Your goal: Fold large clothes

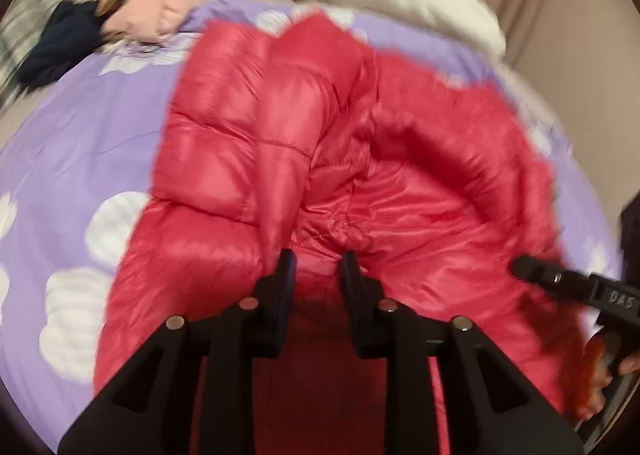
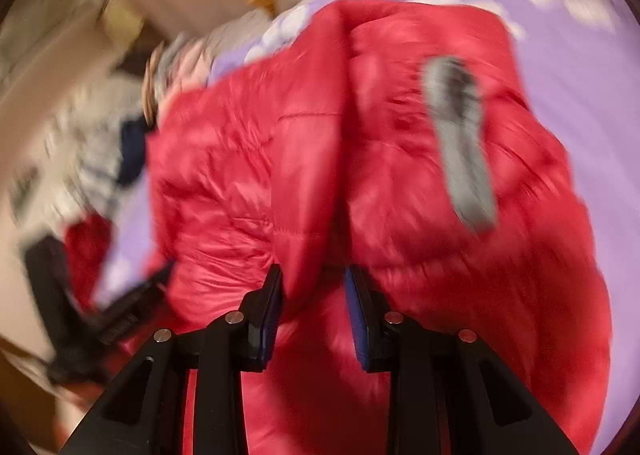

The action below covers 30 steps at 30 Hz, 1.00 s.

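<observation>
Mid-fold, with the red puffer jacket point(image 1: 304, 143) on the purple bed sheet point(image 1: 80, 143), its puffy edge pinched between the narrow fingers of the left gripper point(image 1: 317, 267) and right gripper point(image 2: 314, 279); next, probably laying that edge down flat.

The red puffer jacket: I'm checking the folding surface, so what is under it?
Under the red puffer jacket lies a purple bedsheet with white clouds. The sheet directly beneath the jacket is covered and cannot be seen.
</observation>
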### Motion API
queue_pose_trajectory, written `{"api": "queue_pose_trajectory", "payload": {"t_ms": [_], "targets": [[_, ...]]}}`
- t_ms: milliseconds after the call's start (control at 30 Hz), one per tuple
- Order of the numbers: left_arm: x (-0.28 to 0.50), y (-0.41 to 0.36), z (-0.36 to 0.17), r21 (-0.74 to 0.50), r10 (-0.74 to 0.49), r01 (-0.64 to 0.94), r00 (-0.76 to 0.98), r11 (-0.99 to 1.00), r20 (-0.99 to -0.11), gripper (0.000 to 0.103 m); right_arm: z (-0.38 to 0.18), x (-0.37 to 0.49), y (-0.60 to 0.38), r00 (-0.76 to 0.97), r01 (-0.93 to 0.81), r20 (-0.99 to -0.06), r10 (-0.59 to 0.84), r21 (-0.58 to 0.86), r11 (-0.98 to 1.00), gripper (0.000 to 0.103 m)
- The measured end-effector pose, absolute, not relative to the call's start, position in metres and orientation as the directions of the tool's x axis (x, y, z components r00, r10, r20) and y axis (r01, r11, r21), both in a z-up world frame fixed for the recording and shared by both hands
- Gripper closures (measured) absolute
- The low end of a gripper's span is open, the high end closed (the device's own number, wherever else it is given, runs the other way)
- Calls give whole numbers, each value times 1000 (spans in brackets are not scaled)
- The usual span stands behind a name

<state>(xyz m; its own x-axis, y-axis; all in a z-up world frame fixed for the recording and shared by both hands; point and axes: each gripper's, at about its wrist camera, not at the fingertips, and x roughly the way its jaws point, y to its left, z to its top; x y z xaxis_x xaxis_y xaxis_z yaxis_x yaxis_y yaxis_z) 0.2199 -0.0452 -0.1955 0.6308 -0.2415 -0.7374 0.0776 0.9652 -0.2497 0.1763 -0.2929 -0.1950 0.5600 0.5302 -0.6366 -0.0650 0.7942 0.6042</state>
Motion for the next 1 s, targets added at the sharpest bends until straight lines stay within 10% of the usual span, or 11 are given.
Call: {"api": "queue_pose_trajectory", "payload": {"t_ms": [200,367,733,867,1000], "targets": [[155,45,-177,-464,-239,-128,720,877,-652,27,-175,85,-376,711,41,-541,449,670,742,25],[110,120,-231,-646,-314,-399,633,651,-708,29,-217,41,-411,647,169,-586,488,735,657,25],[47,75,-244,-785,-567,-196,592,588,-572,30,-259,-8,-332,539,178,-455,709,884,432,25],[40,40,-267,-926,-797,-138,476,351,-372,30,-256,-4,-311,567,150,-383,729,918,367,25],[36,17,-255,-868,-692,-84,569,489,-444,32,-255,8,-300,587,156,-404,702,907,392,25]]}}
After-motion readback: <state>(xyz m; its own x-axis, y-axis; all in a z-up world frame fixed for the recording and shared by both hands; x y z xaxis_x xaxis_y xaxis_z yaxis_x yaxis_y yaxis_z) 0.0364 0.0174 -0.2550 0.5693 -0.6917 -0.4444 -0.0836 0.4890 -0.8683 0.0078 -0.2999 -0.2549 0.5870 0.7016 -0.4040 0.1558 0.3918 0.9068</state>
